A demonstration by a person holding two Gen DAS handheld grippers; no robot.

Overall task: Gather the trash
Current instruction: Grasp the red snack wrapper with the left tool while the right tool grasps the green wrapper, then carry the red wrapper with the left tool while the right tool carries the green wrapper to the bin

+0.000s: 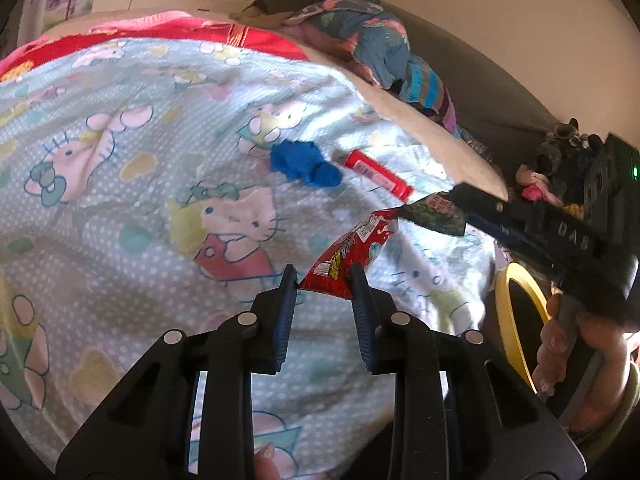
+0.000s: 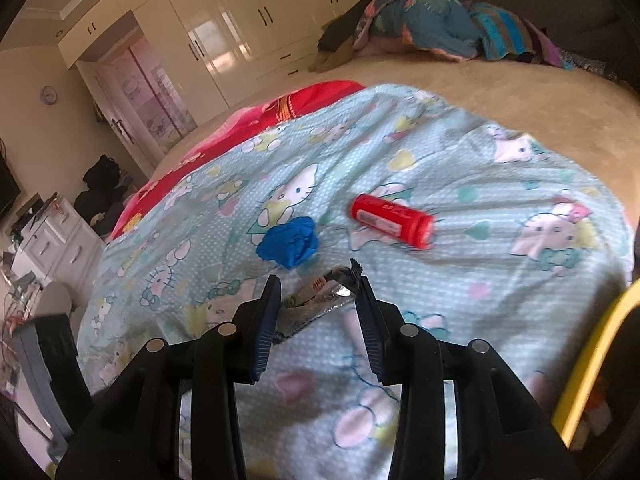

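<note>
Two wrappers [image 1: 352, 264] [image 2: 320, 300] (both gripped), one bottle [image 2: 392, 220], one glove [image 2: 289, 242].

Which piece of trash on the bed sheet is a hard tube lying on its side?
The red tube, lying on its side right of the crumpled blue wad, which is soft and shapeless.

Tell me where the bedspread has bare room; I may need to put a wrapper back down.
Free: the wide stretch of cartoon-cat bedspread right of the red bottle, and the near patch below the blue crumpled glove. The beige blanket behind is also bare. Crowded: the middle, where glove and bottle lie close, and the far edge with the pile of clothes.
</note>
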